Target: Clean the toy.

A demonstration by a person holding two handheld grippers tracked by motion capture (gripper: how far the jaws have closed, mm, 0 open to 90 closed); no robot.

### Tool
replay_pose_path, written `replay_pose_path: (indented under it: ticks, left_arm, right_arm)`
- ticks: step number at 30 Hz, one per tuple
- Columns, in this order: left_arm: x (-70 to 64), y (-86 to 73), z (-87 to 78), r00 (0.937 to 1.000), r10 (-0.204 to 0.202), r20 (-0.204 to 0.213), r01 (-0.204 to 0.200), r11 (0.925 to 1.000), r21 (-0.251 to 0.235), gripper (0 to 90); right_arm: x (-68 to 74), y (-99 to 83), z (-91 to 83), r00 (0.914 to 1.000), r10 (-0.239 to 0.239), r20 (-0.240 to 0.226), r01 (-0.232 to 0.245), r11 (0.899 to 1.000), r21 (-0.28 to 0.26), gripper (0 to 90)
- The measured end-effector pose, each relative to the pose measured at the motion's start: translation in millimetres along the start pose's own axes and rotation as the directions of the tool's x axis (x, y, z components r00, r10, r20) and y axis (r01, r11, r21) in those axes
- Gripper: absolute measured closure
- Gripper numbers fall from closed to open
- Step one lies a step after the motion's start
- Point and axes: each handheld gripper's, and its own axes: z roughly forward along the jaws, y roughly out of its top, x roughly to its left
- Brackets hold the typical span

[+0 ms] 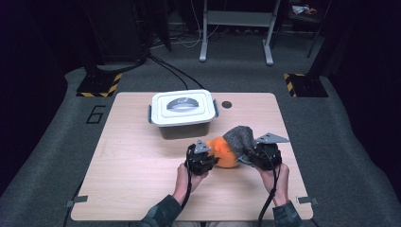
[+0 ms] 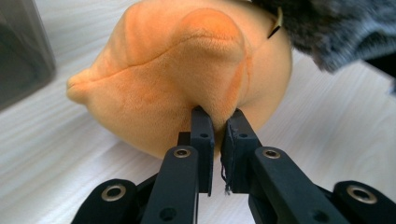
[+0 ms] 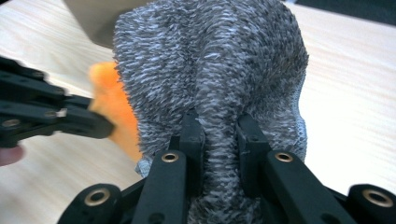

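Toys: 1 orange plush point(image 2: 187, 70), left gripper point(image 2: 217, 122) pinching | 1 grey sock point(image 3: 210, 70), right gripper point(image 3: 219, 128) clamping

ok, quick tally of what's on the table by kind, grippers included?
Orange plush toy: 1
Grey knitted fuzzy cloth: 1
Dark plastic storage box with white lid: 1
Black two-jaw grippers: 2, left gripper pinching the plush, right gripper clamping the cloth
Total: 5
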Motion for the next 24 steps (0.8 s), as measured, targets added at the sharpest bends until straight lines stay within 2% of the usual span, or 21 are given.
replay_pose_path:
  ticks: [1, 4, 5, 8, 9, 13, 15, 16, 17, 18, 19, 20, 21, 22, 23, 24]
  left_arm:
    - [-0.2, 0.4, -0.9, 0.9996, -0.025, 0.012, 0.026, 0.9997, -0.003, 84.0]
    - [1.6, 1.6, -4.7, 0.9974, -0.062, 0.037, 0.062, 0.9980, -0.010, 84.0]
    - [1.3, 1.2, -5.2, 0.9952, -0.087, 0.045, 0.088, 0.9959, -0.023, 84.0]
    - [2.1, 0.5, -6.9, 0.9973, -0.065, 0.033, 0.066, 0.9978, -0.010, 83.9]
    - [3.3, -0.2, -6.7, 0.9986, -0.047, 0.022, 0.047, 0.9989, 0.001, 83.8]
    - [4.6, -3.5, -4.5, 0.9996, -0.021, -0.019, 0.021, 0.9997, 0.009, 81.5]
    - [1.6, -3.5, -3.8, 0.9972, 0.031, -0.068, -0.030, 0.9995, 0.012, 75.8]
    - [-0.1, -2.9, -3.8, 0.9949, 0.050, -0.088, -0.049, 0.9986, 0.020, 70.0]
    - [-2.9, -2.5, -2.7, 0.9893, 0.081, -0.121, -0.079, 0.9966, 0.020, 65.1]
    - [-6.8, -1.7, -2.5, 0.9799, 0.118, -0.161, -0.114, 0.9929, 0.032, 60.0]
    - [-9.6, -1.4, -1.9, 0.9718, 0.144, -0.187, -0.140, 0.9895, 0.037, 54.9]
    - [-11.4, -1.3, -1.1, 0.9668, 0.157, -0.201, -0.153, 0.9875, 0.040, 51.6]
    - [-12.8, -1.0, -0.2, 0.9611, 0.178, -0.211, -0.172, 0.9839, 0.049, 50.8]
    - [-14.1, -1.0, 1.2, 0.9538, 0.198, -0.226, -0.191, 0.9801, 0.054, 50.6]
    - [-14.9, -1.0, 2.2, 0.9507, 0.215, -0.224, -0.206, 0.9765, 0.065, 53.4]
    - [-16.1, -1.9, 4.2, 0.9427, 0.244, -0.228, -0.234, 0.9698, 0.070, 57.2]
  right_arm:
    - [3.8, 1.3, -2.5, 1.0000, -0.010, -0.003, 0.010, 1.000, -0.005, 76.1]
    - [17.5, 5.4, -6.3, 0.9988, -0.046, -0.017, 0.046, 0.999, -0.021, 76.0]
    - [22.4, 6.7, -6.1, 0.9977, -0.063, -0.024, 0.062, 0.998, -0.027, 76.0]
    - [35.6, 9.5, 3.5, 0.9929, -0.116, -0.027, 0.116, 0.993, -0.005, 76.0]
    - [37.3, 9.4, 7.6, 0.9919, -0.125, -0.022, 0.125, 0.992, 0.005, 76.0]
    - [39.7, 6.4, 27.3, 0.9923, -0.121, -0.024, 0.122, 0.992, 0.035, 76.2]
    - [39.3, 6.9, 31.3, 0.9932, -0.113, -0.030, 0.114, 0.993, 0.039, 76.2]
    - [38.3, 7.6, 32.1, 0.9915, -0.127, -0.031, 0.128, 0.991, 0.041, 76.2]
    - [39.0, 8.1, 33.0, 0.9931, -0.114, -0.028, 0.115, 0.993, 0.041, 76.2]
    - [38.8, 8.7, 33.5, 0.9933, -0.112, -0.027, 0.114, 0.993, 0.043, 76.2]
    - [38.6, 9.6, 34.5, 0.9938, -0.108, -0.026, 0.109, 0.993, 0.040, 76.2]
    - [38.0, 10.2, 34.6, 0.9935, -0.109, -0.030, 0.111, 0.993, 0.044, 76.2]
    - [37.3, 10.3, 34.4, 0.9927, -0.116, -0.031, 0.118, 0.992, 0.047, 76.2]
    - [38.2, 10.5, 34.9, 0.9942, -0.103, -0.031, 0.104, 0.994, 0.043, 76.2]
    - [38.2, 10.5, 35.2, 0.9941, -0.103, -0.035, 0.104, 0.994, 0.044, 76.2]
    - [38.4, 10.4, 35.4, 0.9942, -0.101, -0.037, 0.102, 0.994, 0.044, 76.2]
